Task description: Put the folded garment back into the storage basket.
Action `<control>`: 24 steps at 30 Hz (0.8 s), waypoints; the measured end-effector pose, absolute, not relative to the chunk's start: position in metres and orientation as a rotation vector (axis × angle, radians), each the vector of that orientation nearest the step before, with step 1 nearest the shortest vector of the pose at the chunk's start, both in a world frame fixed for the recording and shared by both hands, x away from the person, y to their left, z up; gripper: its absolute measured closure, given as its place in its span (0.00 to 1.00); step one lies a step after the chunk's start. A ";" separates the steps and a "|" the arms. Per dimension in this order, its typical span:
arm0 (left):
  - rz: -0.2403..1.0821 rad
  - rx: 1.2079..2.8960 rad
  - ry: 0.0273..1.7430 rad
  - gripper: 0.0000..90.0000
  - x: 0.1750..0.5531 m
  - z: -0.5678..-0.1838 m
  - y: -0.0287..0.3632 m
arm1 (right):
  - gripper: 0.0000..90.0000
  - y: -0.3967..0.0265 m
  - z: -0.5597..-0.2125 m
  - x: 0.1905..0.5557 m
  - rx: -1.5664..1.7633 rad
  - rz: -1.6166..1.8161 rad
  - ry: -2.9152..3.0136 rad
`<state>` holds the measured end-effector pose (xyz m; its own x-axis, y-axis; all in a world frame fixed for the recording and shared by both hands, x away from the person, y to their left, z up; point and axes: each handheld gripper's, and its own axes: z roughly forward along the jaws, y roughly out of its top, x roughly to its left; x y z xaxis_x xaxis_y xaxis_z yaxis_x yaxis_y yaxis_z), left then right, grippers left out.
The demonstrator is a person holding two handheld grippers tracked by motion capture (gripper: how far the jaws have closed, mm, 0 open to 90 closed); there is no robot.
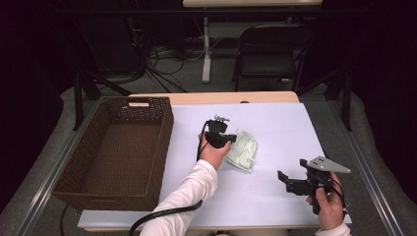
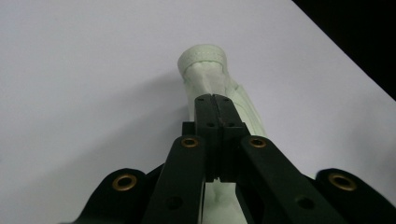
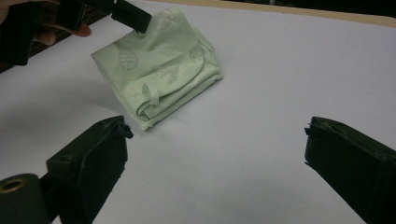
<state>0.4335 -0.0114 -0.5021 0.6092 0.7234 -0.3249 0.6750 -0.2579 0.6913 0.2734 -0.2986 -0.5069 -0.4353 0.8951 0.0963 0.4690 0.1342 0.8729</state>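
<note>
The left gripper (image 1: 231, 139) has its fingers pinched on one edge of the folded pale-green cloth (image 1: 242, 150), which lies mid-desk with that edge lifted; the right gripper (image 1: 287, 183) hovers near the desk's front right corner, fingers spread wide and empty; the brown basket (image 1: 162, 147) at the left edge holds nothing, so any stowing seems barely started.

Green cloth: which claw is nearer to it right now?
Left. The left claw is shut on the green cloth's edge; the right claw hangs open, apart from it, nearer the person.
</note>
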 end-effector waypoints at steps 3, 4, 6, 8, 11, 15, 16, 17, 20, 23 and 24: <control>0.076 1.982 1.085 1.00 0.431 -0.497 -0.013 | 0.06 -0.298 -0.507 0.273 1.307 1.245 1.961; 0.075 1.984 1.071 1.00 0.431 -0.495 -0.014 | 0.06 -0.299 -0.507 0.273 1.306 1.246 1.964; 0.064 1.981 1.065 1.00 0.429 -0.492 -0.015 | 0.06 -0.299 -0.507 0.273 1.307 1.244 1.962; 0.066 1.977 1.058 1.00 0.427 -0.490 -0.017 | 0.06 -0.299 -0.507 0.273 1.307 1.245 1.963; 0.060 1.974 1.042 1.00 0.426 -0.485 -0.019 | 0.06 -0.299 -0.507 0.273 1.307 1.241 1.966; 0.063 1.974 1.014 1.00 0.424 -0.479 -0.021 | 0.06 -0.299 -0.507 0.273 1.303 1.241 1.966; 0.058 1.970 1.013 1.00 0.423 -0.477 -0.022 | 0.06 -0.299 -0.507 0.273 1.303 1.241 1.966; 0.049 1.971 1.006 1.00 0.422 -0.475 -0.022 | 0.06 -0.299 -0.507 0.273 1.300 1.240 1.966; 0.051 1.972 0.987 1.00 0.420 -0.471 -0.024 | 0.06 -0.299 -0.507 0.273 1.303 1.237 1.963; 0.056 1.964 0.980 1.00 0.420 -0.468 -0.025 | 0.06 -0.299 -0.507 0.273 1.301 1.237 1.959; 0.054 1.969 0.972 1.00 0.420 -0.466 -0.024 | 0.06 -0.299 -0.507 0.273 1.298 1.241 1.954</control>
<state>0.4198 -0.0241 -0.4658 0.6884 0.6490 -0.3239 0.6095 -0.2754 0.7434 0.2735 -0.2992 -0.5070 -0.4326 0.8975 0.0856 0.4589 0.1375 0.8778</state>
